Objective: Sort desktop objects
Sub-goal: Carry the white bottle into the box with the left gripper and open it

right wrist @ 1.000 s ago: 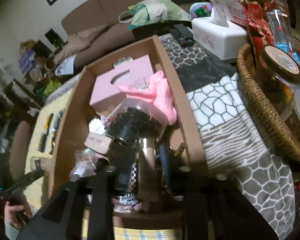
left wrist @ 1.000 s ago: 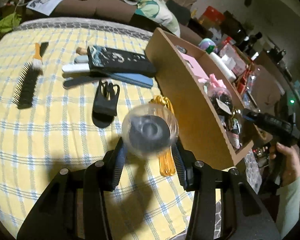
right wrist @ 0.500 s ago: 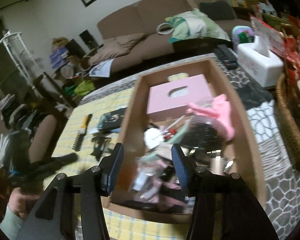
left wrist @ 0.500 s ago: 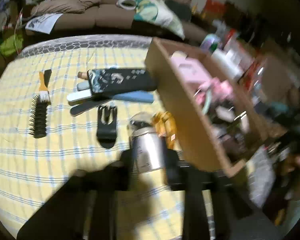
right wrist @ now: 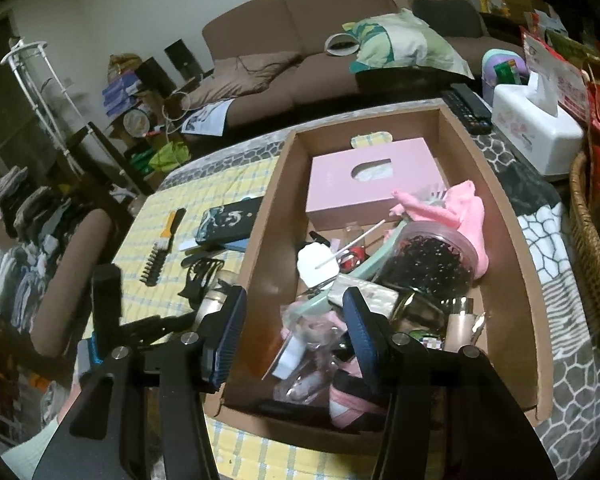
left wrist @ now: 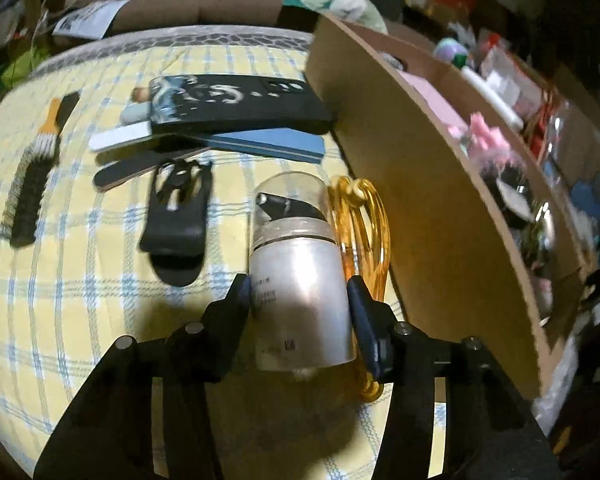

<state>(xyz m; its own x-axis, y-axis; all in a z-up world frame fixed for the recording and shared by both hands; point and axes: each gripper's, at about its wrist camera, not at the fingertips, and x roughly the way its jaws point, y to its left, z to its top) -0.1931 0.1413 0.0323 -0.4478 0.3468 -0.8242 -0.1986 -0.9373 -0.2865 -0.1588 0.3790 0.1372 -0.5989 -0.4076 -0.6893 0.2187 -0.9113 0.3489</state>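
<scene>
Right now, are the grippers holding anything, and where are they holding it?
The left gripper holds the silver bottle by the sides of its body, below the clear cap. The right gripper holds nothing.

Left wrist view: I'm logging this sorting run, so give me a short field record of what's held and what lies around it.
held item: silver bottle with clear cap, between the left gripper pads
surface: yellow checked cloth
beside bottle: amber rings, black clip
farther back: black case, nail files, brush
right side: cardboard box, already cluttered
right gripper: open, empty, over the box
</scene>
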